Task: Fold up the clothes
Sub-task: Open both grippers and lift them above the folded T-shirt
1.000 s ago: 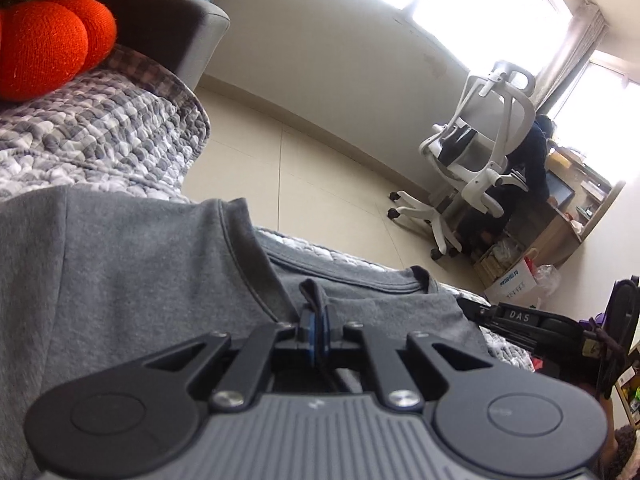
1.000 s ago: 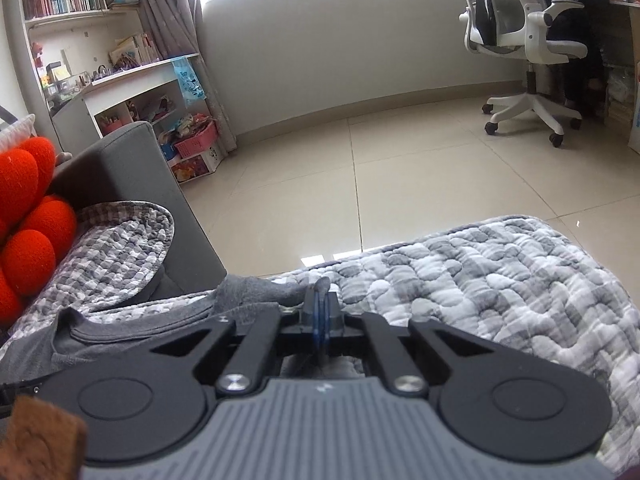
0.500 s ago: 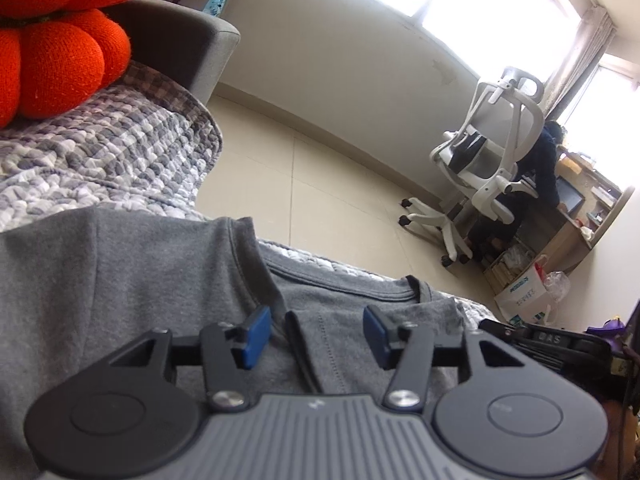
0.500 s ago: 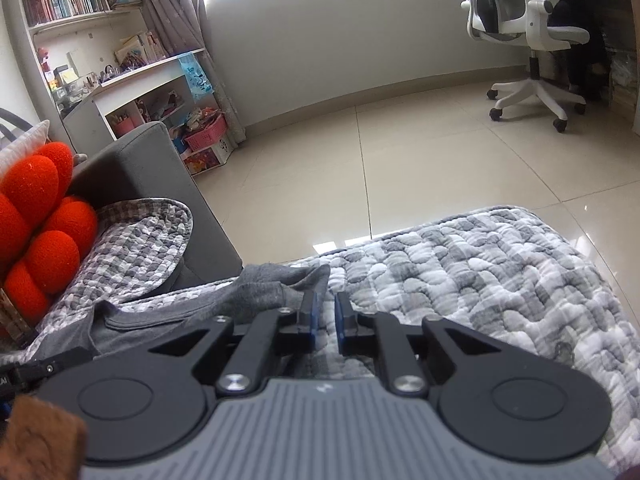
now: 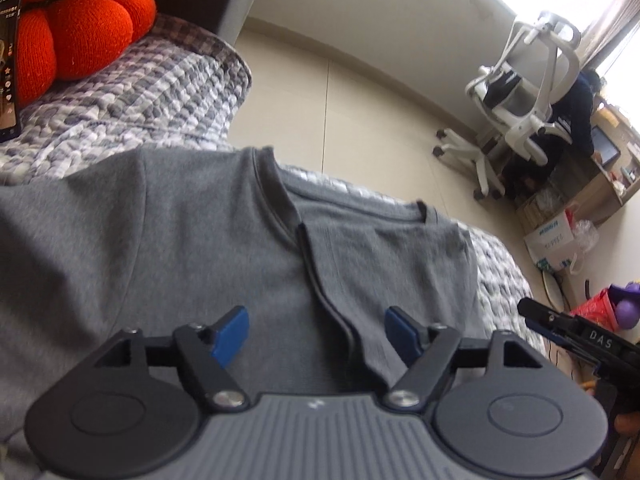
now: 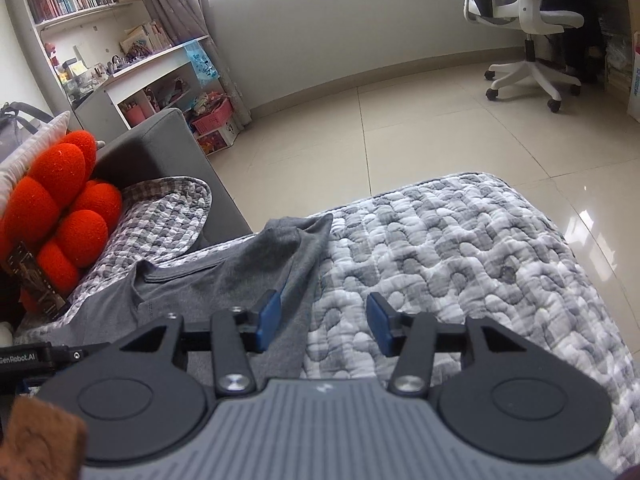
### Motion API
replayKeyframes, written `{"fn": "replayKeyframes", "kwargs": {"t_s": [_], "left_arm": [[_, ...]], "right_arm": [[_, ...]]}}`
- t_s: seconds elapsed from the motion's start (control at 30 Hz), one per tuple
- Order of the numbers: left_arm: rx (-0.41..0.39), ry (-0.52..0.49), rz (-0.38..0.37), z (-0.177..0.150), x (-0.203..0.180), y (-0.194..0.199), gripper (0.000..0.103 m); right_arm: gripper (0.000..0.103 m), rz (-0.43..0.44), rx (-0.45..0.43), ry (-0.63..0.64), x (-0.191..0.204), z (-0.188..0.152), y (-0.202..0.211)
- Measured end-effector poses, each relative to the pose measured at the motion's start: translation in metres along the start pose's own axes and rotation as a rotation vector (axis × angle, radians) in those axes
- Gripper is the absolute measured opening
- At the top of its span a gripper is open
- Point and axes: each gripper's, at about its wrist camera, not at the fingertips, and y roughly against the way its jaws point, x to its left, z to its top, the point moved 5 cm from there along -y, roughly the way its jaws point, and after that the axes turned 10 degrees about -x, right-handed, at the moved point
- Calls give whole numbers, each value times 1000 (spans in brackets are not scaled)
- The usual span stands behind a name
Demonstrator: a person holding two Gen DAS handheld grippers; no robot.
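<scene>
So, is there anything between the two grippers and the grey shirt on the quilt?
Nothing visible. The left gripper hangs right over the grey shirt, its fingers opening with only cloth below. The right gripper, also opening, sits over the shirt's edge on the quilt.

A grey and white quilted cover (image 6: 460,256) carries a grey T-shirt (image 5: 224,248), which lies flat on its left part; an orange cushion (image 6: 60,216) rests at far left.

shirt (image 5: 180,264): lower part cut off | person at desk (image 5: 580,116): too small
</scene>
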Motion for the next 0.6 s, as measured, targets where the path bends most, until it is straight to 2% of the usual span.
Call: {"fn": "replayKeyframes", "kwargs": {"t_s": [0.1, 0.4, 0.6], "left_arm": [[34, 3, 2, -10, -3, 15, 80], [72, -10, -59, -52, -16, 56, 80], [79, 30, -137, -80, -23, 72, 78]], "right_arm": [[53, 15, 17, 12, 7, -2, 17], [54, 107, 135, 88, 23, -27, 69], [54, 169, 209, 73, 25, -53, 101]]}}
